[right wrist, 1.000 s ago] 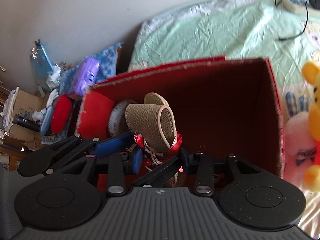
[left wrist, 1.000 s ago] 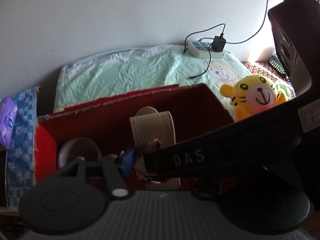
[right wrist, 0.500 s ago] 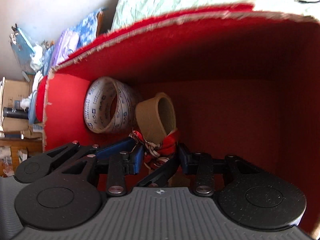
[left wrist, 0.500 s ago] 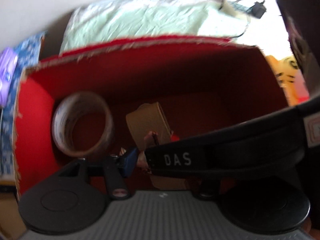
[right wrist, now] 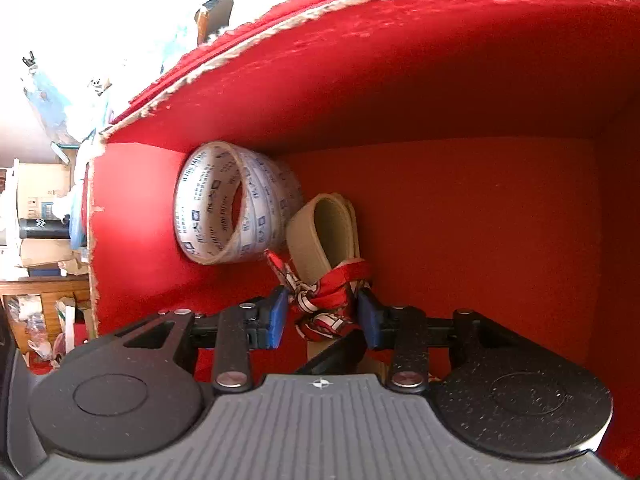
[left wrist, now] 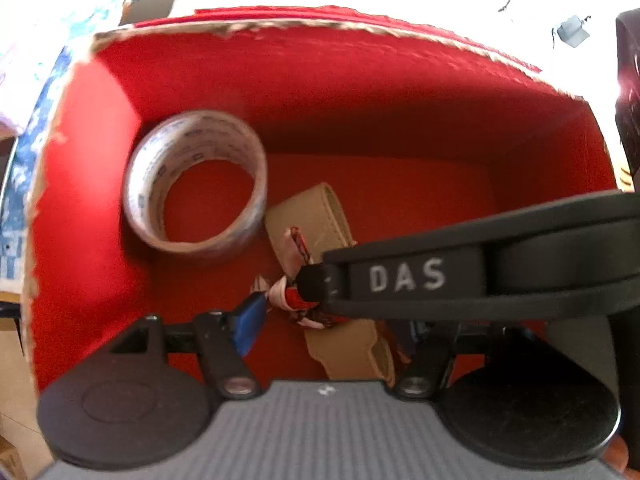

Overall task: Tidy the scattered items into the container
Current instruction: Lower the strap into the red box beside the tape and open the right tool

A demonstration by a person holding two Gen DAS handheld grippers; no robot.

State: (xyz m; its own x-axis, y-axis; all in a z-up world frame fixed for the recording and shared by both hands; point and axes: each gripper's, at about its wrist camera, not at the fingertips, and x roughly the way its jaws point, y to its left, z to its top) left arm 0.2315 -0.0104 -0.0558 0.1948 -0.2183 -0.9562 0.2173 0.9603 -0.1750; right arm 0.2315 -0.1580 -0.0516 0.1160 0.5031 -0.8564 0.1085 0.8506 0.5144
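Right gripper [right wrist: 322,314] clamps the scarf-tied beige belt [right wrist: 320,236] inside the red box [right wrist: 440,80] — tape roll [right wrist: 232,216] at ten o'clock; left gripper's [left wrist: 332,320] grip unclear.

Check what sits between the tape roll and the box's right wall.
In the right wrist view, only the beige strap with its red ribbon, beside the tape roll; then bare red floor to the box wall.
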